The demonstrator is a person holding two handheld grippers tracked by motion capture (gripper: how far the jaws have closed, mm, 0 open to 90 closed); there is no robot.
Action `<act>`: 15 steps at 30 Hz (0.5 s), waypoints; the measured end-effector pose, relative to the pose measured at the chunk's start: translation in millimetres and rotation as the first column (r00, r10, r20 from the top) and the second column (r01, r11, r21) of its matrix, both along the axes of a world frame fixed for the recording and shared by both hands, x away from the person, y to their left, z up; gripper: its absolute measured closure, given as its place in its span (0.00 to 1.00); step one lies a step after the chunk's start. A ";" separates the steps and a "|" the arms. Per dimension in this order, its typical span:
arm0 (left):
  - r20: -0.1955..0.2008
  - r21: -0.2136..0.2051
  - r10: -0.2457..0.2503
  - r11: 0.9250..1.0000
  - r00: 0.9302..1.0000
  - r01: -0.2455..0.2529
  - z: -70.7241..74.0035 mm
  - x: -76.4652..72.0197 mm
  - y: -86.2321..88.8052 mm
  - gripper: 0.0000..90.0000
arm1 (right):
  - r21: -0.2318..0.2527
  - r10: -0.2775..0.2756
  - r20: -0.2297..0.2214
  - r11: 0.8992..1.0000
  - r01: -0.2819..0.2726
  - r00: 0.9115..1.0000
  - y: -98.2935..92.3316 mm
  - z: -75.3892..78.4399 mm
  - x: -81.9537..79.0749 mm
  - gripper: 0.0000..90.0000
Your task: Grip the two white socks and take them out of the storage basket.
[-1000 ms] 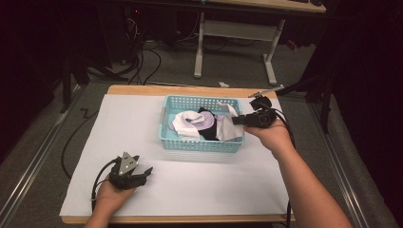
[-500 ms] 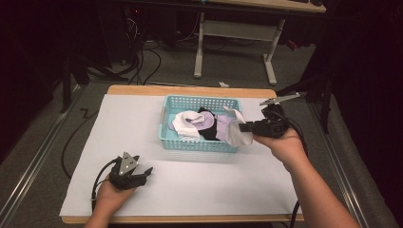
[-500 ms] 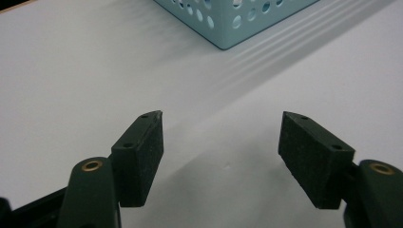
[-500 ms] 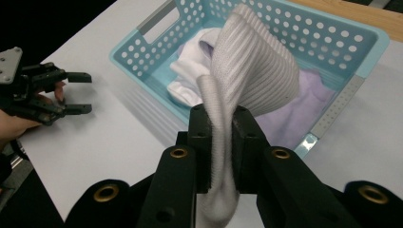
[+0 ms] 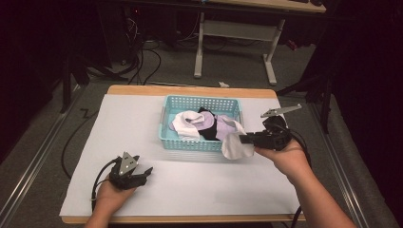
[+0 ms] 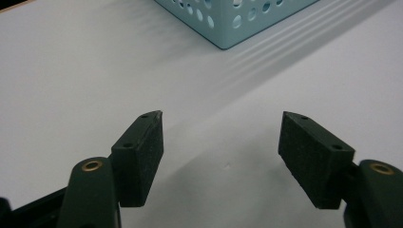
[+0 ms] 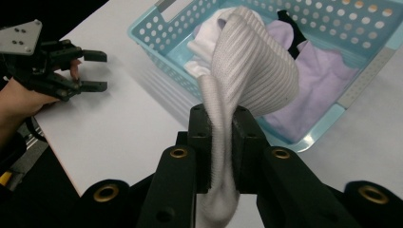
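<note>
The right gripper [image 5: 243, 139], jaws pinching a white sock [image 5: 234, 145], has carried it out past the basket [image 5: 190, 142] rim; extraction looks done.

The left gripper [image 5: 148, 171] rests with jaws spread.

Bare white worktop [image 5: 199, 185] is lying open across the near half, between the left claw [image 5: 148, 172] and the right claw [image 5: 243, 139], so a hand could be passing freely there. The blue basket [image 5: 166, 121] is blocking the middle of the far half, its walls rising around a heap of socks [image 5: 204, 126]. The white sock [image 5: 235, 145] clamped in the right claw is hanging over the basket's near right corner. Open strips are running left and right of the basket.
</note>
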State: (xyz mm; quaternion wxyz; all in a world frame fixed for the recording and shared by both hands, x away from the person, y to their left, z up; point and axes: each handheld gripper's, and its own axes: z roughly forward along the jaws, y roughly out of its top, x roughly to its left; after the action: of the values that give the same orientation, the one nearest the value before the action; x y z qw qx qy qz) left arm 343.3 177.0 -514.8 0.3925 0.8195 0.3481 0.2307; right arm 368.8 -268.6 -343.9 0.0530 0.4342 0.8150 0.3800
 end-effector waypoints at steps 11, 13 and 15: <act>0.004 0.001 0.002 1.000 1.000 -0.002 0.0 -0.4 -0.3 0.36 | -0.009 0.028 -0.027 1.000 -0.029 0.999 5.3 -22.0 -14.9 0.90; 0.004 0.002 0.001 1.000 1.000 -0.001 0.0 -0.5 -0.3 0.36 | -0.006 0.032 -0.031 0.999 -0.033 0.999 6.6 -26.5 -17.0 0.90; 0.004 0.001 0.001 1.000 1.000 -0.001 0.0 -0.4 -0.1 0.36 | -0.014 0.040 -0.025 0.999 -0.040 0.999 9.0 -32.8 -20.1 0.90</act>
State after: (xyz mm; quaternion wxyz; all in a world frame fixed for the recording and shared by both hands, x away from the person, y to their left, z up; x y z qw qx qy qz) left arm 343.0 176.9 -514.7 0.3924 0.8191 0.3478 0.2327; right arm 348.7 -259.7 -376.7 0.0385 0.4221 0.8268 0.3698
